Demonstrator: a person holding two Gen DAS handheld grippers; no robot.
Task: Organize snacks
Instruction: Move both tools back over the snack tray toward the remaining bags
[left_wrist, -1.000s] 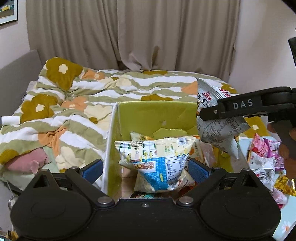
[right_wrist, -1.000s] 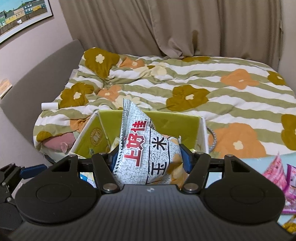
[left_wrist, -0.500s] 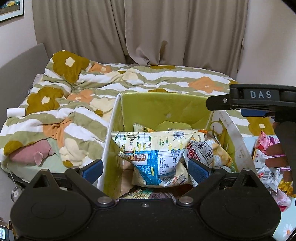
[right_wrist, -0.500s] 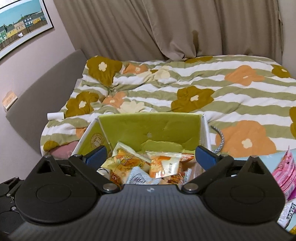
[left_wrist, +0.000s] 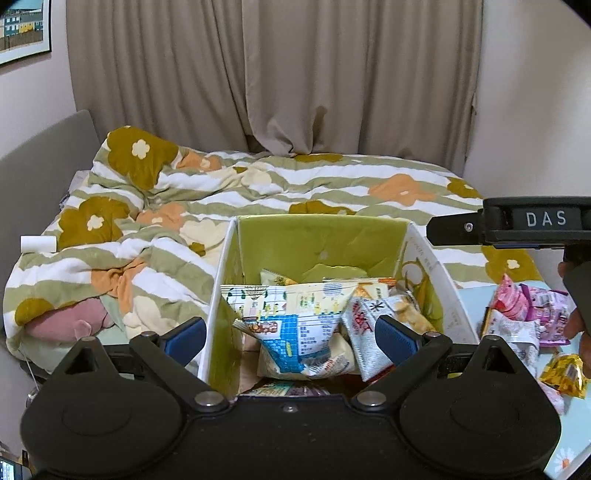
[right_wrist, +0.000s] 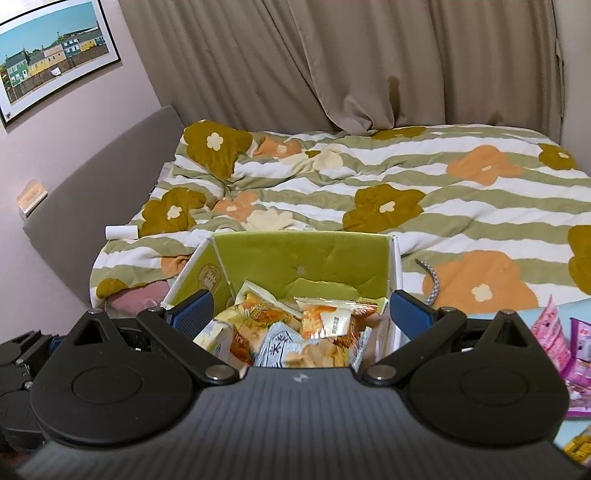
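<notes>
Green cardboard lines the inside of the open box (left_wrist: 321, 236), which stands at the foot of the bed (left_wrist: 258, 192) and holds a heap of snack bags. In the left wrist view a white bag with a blue grid panel (left_wrist: 291, 321) leans at the front, and a silver bag with red characters (left_wrist: 364, 328) lies just beside it on its right. From the right wrist view the same box (right_wrist: 303, 254) shows orange and yellow packets (right_wrist: 325, 317) piled over a pale blue bag (right_wrist: 280, 343).

Both pairs of tongs hover over the box with nothing between their blue pads. The left tongs (left_wrist: 291, 336) are spread wide, one pad outside the box's left wall and the other over the silver bag. The right tongs (right_wrist: 301, 312) are spread just as wide, straddling the box opening; in the left wrist view their black body, marked DAS (left_wrist: 532, 221), reaches in level from the right, above the box's right wall, and the person's fingers (left_wrist: 576, 325) show on the handle below it.

On the pale blue tabletop (left_wrist: 471, 299) to the right of the box lie more loose snacks: pink packets (left_wrist: 524, 301), a white wrapper (left_wrist: 513, 332) and a gold one (left_wrist: 563, 373). A striped quilt with flowers (right_wrist: 406, 192) covers the bed, with a small white roll (right_wrist: 122, 232) on its left edge and beige curtains (right_wrist: 332, 62) behind
</notes>
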